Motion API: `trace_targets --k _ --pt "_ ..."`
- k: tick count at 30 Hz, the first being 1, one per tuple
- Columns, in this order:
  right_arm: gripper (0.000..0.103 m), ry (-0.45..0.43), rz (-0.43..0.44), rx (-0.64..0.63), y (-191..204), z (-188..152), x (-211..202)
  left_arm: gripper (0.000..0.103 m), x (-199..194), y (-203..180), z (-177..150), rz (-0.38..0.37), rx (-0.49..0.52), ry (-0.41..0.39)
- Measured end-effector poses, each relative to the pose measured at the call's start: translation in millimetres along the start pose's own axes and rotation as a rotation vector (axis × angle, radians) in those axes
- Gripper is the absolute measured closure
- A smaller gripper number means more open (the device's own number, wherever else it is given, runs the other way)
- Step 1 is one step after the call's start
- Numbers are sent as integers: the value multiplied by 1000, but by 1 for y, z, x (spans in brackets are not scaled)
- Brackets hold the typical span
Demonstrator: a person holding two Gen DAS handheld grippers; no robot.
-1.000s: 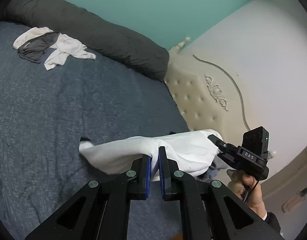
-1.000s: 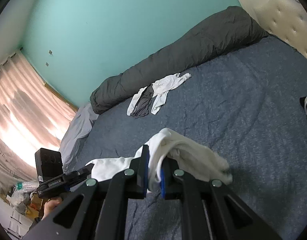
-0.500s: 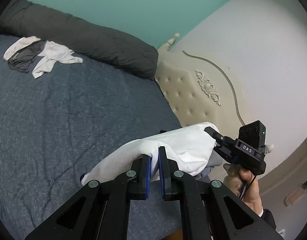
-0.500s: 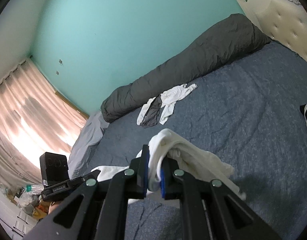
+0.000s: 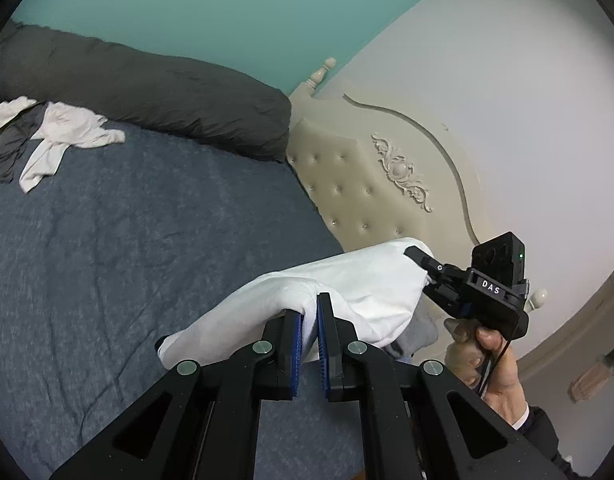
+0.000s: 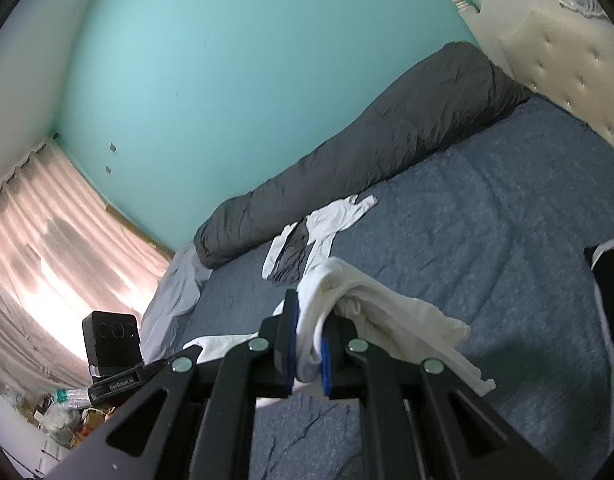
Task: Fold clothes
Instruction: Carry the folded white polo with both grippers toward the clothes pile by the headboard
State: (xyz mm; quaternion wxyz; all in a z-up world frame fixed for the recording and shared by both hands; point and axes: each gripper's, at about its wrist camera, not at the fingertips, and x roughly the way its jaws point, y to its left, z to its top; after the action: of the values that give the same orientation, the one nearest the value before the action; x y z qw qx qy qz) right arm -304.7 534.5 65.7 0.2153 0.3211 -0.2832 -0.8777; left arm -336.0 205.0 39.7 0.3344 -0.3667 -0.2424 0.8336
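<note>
White cotton garment (image 5: 347,292) hangs above the blue bed (image 5: 107,260), pinched between our left gripper (image 5: 309,312) and right gripper (image 6: 309,320); we judge it light, limp, non-slippery, best held at opposite edges

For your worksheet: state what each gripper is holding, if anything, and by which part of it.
Both hold one white garment. The left gripper is shut on a fold along its near edge. The right gripper is shut on a bunched edge at its other end. Which part of the garment cannot be told.

White garment (image 5: 347,292) now higher off the bed (image 5: 107,260) than before.
</note>
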Motion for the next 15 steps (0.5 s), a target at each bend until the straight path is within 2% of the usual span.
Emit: trace_targets --k 7,15 --pt "95 -12 -18 5 -17 52 -29 96 37 -42 31 2 -7 17" --pt "95 19 -27 24 -47 105 -52 96 82 -86 64 -4 -40 35"
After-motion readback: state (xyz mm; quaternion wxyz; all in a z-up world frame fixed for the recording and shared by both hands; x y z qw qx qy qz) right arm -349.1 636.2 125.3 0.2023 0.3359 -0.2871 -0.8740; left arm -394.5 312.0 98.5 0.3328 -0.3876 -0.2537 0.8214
